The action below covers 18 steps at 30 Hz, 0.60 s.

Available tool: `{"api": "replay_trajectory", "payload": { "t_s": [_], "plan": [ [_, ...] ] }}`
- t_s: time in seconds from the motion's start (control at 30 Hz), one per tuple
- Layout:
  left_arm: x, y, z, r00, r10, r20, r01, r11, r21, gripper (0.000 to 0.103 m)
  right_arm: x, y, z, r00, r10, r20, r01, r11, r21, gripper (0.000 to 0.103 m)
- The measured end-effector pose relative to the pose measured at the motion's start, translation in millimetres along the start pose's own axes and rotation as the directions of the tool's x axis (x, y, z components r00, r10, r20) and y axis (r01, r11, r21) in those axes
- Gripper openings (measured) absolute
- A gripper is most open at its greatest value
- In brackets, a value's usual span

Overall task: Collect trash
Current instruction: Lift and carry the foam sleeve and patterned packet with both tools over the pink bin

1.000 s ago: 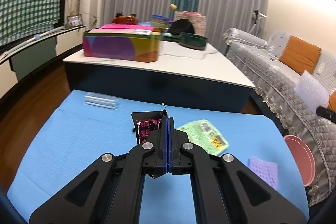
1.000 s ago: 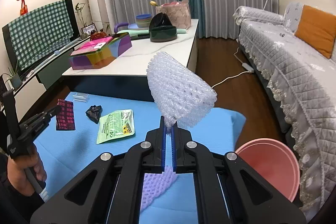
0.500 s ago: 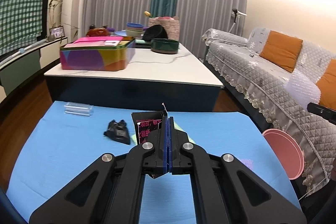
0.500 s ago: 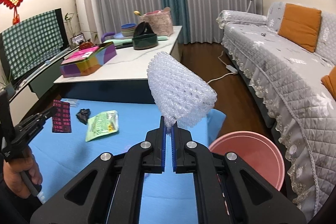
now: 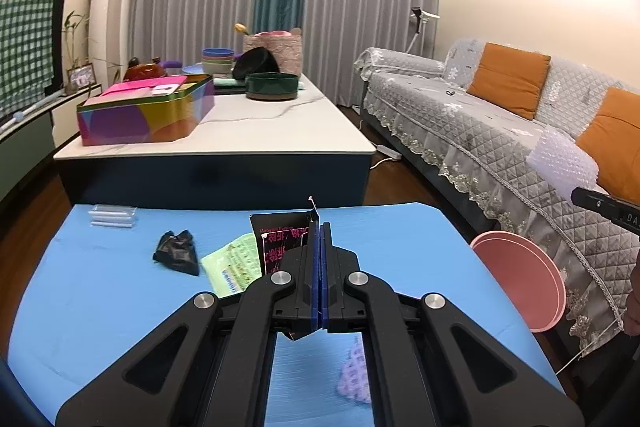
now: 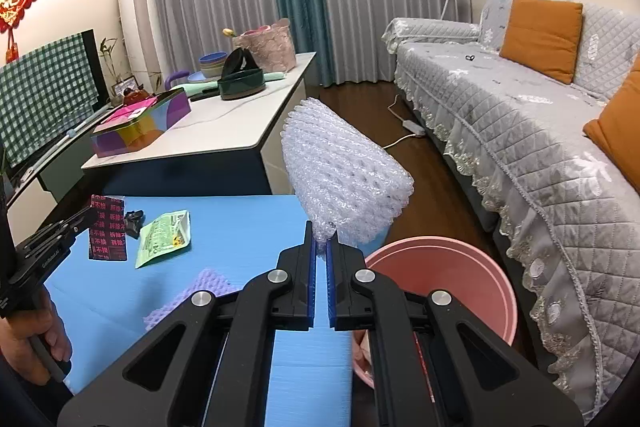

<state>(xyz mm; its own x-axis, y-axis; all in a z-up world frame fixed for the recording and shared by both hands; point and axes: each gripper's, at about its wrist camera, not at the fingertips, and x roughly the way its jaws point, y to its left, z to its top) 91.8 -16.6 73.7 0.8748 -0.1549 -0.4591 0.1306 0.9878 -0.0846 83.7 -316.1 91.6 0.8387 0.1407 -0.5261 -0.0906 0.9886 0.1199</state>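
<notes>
Trash in both grippers, near the pink bin.
I've clamped my right gripper on foam netting beside the bin, ready to drop; my left gripper pinches a black wrapper farther off.

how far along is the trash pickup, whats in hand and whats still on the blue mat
Nothing can be seen in the pink bin yet, though its bottom is partly hidden. In hand: the right tool pinches a white foam net near the bin, and the left tool grips a black and pink wrapper. Left on the blue mat: green packet, black crumpled scrap, purple foam piece, clear plastic piece.
</notes>
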Motion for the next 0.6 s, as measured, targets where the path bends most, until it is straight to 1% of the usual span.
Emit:
{"api": "replay_trajectory", "payload": {
  "t_s": [0.6],
  "plan": [
    [7.6, -36.0, 0.3, 0.998, -0.065, 0.005, 0.064, 0.997, 0.039, 0.0, -9.9, -30.1, -3.0, 0.999, -0.051, 0.015, 0.051, 0.998, 0.037, 0.005]
  ]
}}
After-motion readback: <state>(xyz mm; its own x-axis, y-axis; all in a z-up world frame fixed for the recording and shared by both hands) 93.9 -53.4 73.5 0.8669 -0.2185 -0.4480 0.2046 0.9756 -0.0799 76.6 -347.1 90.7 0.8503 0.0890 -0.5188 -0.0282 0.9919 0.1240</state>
